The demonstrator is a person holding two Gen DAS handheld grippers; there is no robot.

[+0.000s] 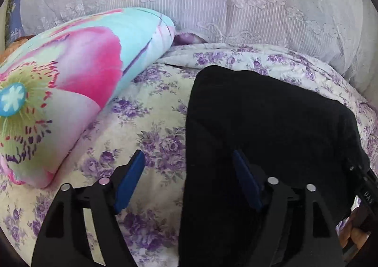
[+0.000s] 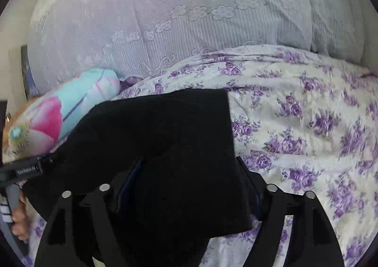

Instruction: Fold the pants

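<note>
Spreading across the whole scene is the floral bedspread [image 1: 156, 125], cream with purple roses, and behind it a pale lace-covered backrest [image 1: 236, 7] is rising like a wall. Lying on the left side of the bed is a bright flowered pillow [image 1: 70, 73], well apart from the work.

Resting on the bedspread is the task's garment, the black pants [image 1: 271, 125], already gathered into a compact, thick rectangular block with tidy far corners; in the right wrist view the pants [image 2: 165, 137] are filling the lower centre, with a clean right edge lying against the purple print. Judging by that shape, most of the folding looks done, and what seems left is a final fold or just smoothing and letting go.

The left gripper [image 1: 189, 184] is sitting with its blue fingers [image 1: 130, 182] wide apart, straddling the left edge of the cloth, one finger over bare bedspread and the other over black fabric, clamping nothing. The right gripper [image 2: 189, 186] is also spread, its fingers sitting either side of the bundle's near part and half hidden by the dark cloth; it is not pinching anything as far as can be told.
</note>
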